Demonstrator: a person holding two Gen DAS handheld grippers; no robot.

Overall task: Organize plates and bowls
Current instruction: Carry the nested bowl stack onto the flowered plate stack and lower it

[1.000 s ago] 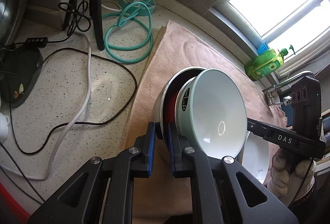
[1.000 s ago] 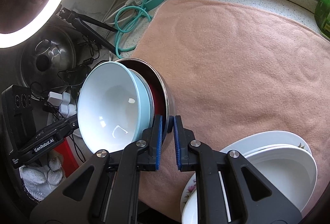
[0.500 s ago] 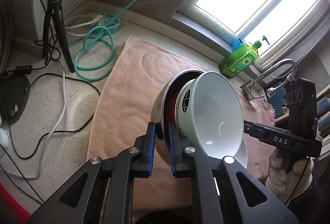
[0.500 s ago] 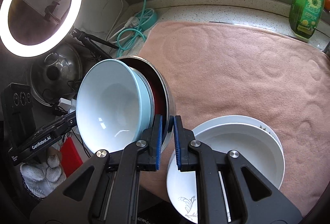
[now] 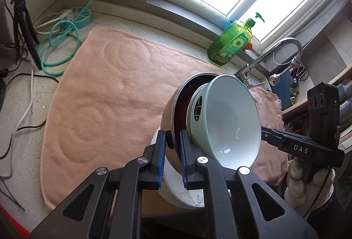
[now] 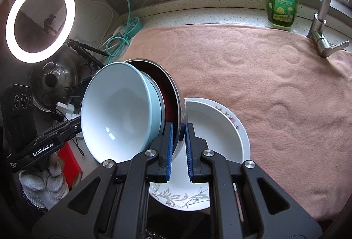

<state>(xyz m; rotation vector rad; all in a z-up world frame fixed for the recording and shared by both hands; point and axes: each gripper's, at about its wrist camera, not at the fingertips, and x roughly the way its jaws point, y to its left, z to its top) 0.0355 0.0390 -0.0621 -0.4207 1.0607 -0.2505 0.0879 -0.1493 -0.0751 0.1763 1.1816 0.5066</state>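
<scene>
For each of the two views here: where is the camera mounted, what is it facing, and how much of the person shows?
Left wrist: sits on the left tongs, looking down along them at the nested bowls above the pink towel; right tongs and a gloved hand show.
Right wrist: sits on the right tongs, facing the bowls and white plates; left tongs and glove show.
Shared: bowls, towel, green soap bottle.

Left gripper is clamped on the rim of the steel bowl — pale green bowl nested inside, both tipped on edge above the white plates. Right gripper grips the far rim, gloved hand below. Pink towel spreads underneath — green soap bottle by the window.
</scene>
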